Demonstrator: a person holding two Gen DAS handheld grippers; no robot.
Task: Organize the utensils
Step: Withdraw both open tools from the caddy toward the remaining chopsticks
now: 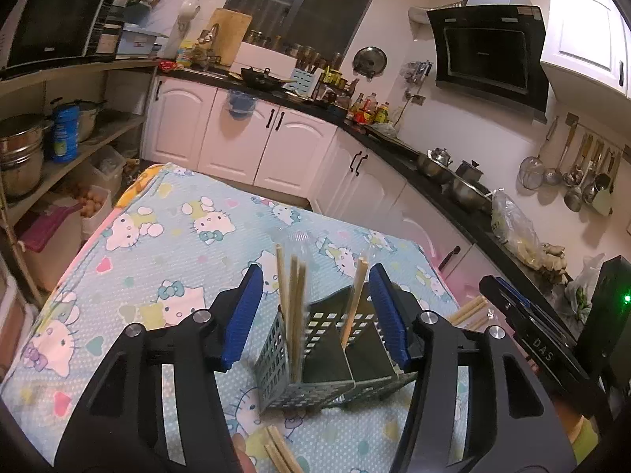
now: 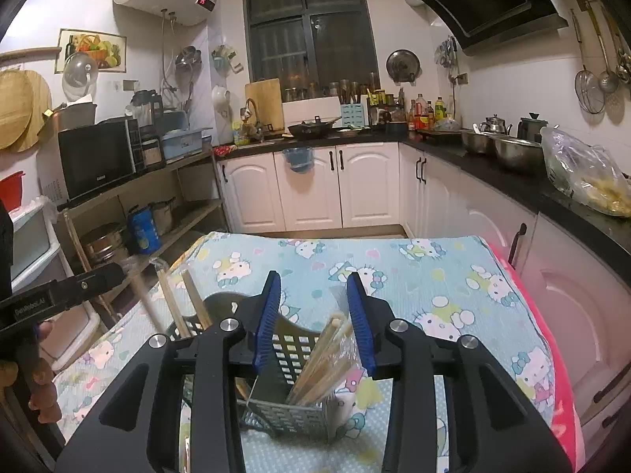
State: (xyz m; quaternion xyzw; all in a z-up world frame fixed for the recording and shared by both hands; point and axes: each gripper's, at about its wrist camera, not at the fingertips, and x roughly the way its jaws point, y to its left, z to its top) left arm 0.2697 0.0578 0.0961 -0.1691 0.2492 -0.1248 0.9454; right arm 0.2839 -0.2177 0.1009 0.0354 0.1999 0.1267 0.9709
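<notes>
The left tongs (image 1: 315, 311) stand wide apart, their blue pads on either side of the grey perforated utensil caddy (image 1: 315, 358) and gripping nothing. The caddy sits directly below and between the two pads. In its left compartment several wooden chopsticks (image 1: 294, 315) stand upright, blurred in this frame, and a single chopstick (image 1: 355, 299) leans in the compartment beside the right pad.

The right tongs (image 2: 314, 315) are also apart, hovering over the same caddy (image 2: 294, 354) from its other side. A bundle of chopsticks in clear wrap (image 2: 327, 358) leans in the compartment just under the right pad, touching neither pad as far as can be seen. The left tongs' black body shows at the left edge of the right wrist view, with the person's hand (image 2: 41, 378) around its handle.

A few loose chopsticks (image 1: 282, 451) lie on the cloth just in front of the caddy, near the bottom of the left wrist view, and others (image 1: 467, 309) stick out beyond the right pad.

The worktop (image 1: 169, 236) (covered in a blue cartoon-cat cloth) stretches well beyond the caddy, with bare cloth up to its far edge. Past that edge lie a strip of floor and white kitchen cabinets (image 2: 315, 189); shelving with pots (image 1: 23, 149) flanks the left side.
</notes>
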